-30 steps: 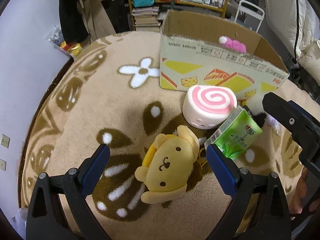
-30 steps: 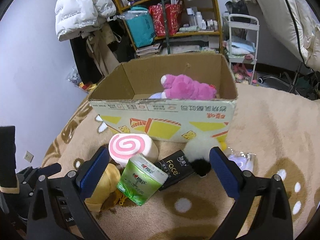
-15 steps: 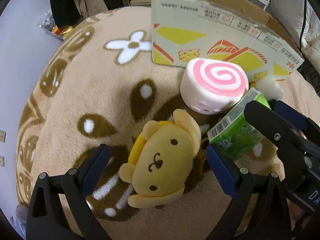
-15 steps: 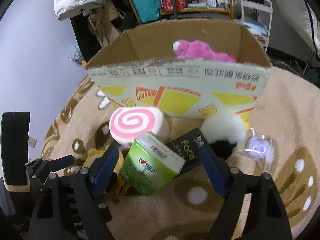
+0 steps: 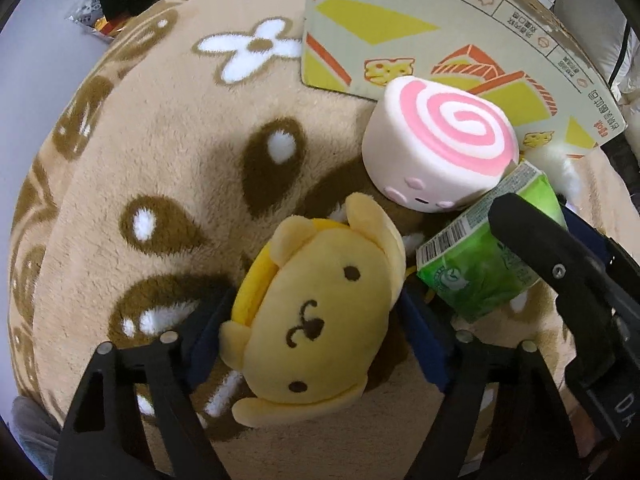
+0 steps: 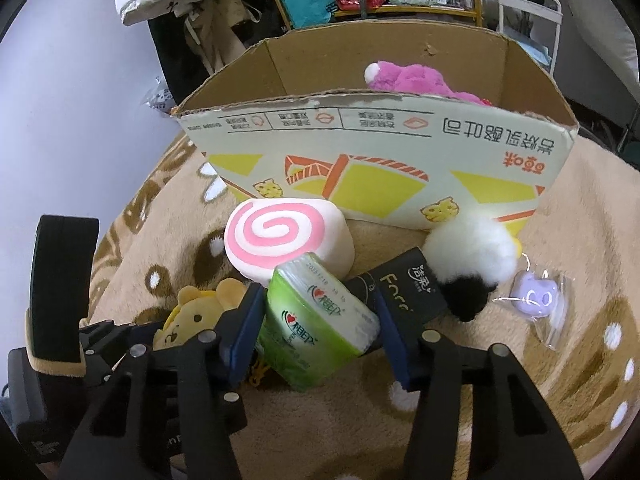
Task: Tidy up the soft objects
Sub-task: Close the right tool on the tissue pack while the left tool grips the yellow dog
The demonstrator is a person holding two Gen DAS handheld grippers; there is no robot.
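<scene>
Rug [image 5: 168, 128] crowded; box [image 6: 360, 152] wall just behind toys.

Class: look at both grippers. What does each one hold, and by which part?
Left gripper: the yellow plush dog, squeezed at the sides of its head. Right gripper: the green tissue pack, clamped across its two sides.

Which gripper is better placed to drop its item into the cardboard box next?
Probably the right gripper: its jaws flank the green tissue pack, facing the open box. The left gripper, around the yellow plush, sits farther back.
</scene>
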